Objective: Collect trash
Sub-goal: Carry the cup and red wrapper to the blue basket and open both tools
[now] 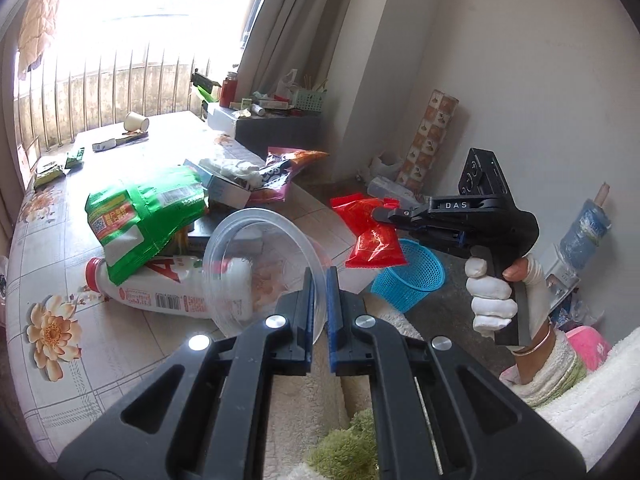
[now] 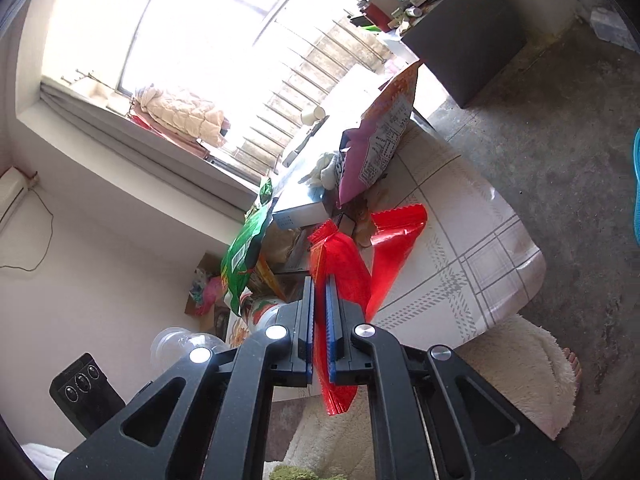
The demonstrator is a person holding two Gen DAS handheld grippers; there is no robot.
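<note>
My left claw [image 1: 320, 300] pinches the rim of a clear bowl [image 1: 260, 264], tipped over the white bottle [image 1: 168, 292] on the counter [image 1: 80, 360]. My right claw [image 2: 319, 320] clamps a red wrapper [image 2: 340, 264], held in the air above the blue basket [image 1: 412, 276] on the floor. A green bag [image 1: 144, 216] lies just behind the bottle.

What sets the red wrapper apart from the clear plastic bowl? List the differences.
The red wrapper is opaque, flat and crinkled; the clear plastic bowl is see-through, round and rigid. The wrapper hangs in the air above the blue basket, pinched by the right tongs; the bowl sits tipped at the table edge, its rim between the left tongs. Both are gripped.
</note>
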